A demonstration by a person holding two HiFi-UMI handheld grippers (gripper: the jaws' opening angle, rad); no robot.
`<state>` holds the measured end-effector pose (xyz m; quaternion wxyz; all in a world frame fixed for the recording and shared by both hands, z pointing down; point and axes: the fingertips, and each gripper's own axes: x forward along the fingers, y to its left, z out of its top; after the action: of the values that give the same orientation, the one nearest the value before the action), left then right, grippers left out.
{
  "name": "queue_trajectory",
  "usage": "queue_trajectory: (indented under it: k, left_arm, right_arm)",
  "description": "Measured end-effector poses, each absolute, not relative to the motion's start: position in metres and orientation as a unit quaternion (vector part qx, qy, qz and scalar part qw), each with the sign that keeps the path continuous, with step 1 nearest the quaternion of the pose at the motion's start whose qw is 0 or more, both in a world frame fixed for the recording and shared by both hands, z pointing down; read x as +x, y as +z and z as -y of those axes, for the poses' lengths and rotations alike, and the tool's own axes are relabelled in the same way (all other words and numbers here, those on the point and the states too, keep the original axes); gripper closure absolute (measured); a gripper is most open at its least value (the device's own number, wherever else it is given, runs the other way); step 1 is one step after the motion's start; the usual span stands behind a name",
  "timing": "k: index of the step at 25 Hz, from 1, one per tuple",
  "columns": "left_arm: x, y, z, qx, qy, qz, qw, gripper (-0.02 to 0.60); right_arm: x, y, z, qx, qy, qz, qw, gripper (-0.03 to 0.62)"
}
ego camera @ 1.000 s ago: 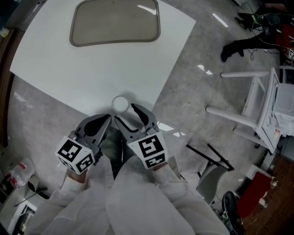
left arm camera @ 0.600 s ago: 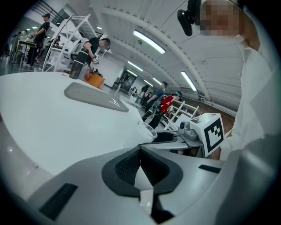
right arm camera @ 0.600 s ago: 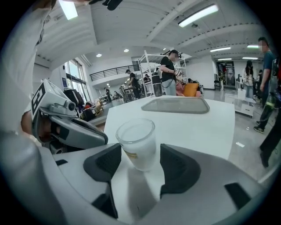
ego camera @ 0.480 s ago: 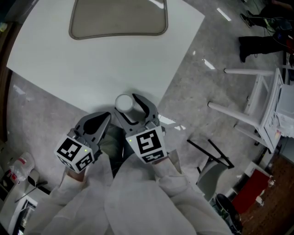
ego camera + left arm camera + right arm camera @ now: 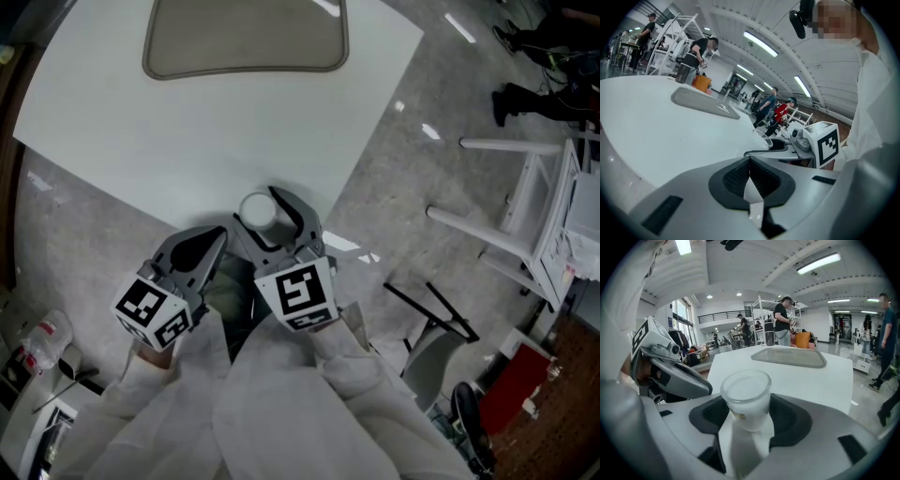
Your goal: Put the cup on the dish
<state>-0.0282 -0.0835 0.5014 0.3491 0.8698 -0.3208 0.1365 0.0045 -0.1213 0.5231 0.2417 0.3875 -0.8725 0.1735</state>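
Between the jaws of the right tool [image 5: 746, 430] stands the cup [image 5: 746, 397], gripped; left tool [image 5: 750, 174] closed.

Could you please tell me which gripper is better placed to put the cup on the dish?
Right. The right gripper holds the cup upright; the left gripper is shut on nothing. The dish lies ahead.

Bright, even light came from ceiling strip lights [image 5: 819, 262]. Glare streaked the floor [image 5: 431, 131]. Both gripper views were fisheye-warped, with black corners.
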Motion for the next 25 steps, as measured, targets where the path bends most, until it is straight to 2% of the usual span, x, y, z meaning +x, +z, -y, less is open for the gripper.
queue_trajectory:
  k: [14, 25]
  left_arm:
    - [-0.029, 0.497, 0.091, 0.874, 0.133, 0.323, 0.338, 0.572]
    - [-0.025, 0.458, 0.096, 0.887, 0.105, 0.332, 0.303, 0.572]
  right_arm:
    - [0.003, 0.523, 0.120, 0.383, 0.177, 0.872, 0.247, 0.330]
    - [0.008, 0.474, 0.118, 0.384, 0.154, 0.882, 0.225, 0.330]
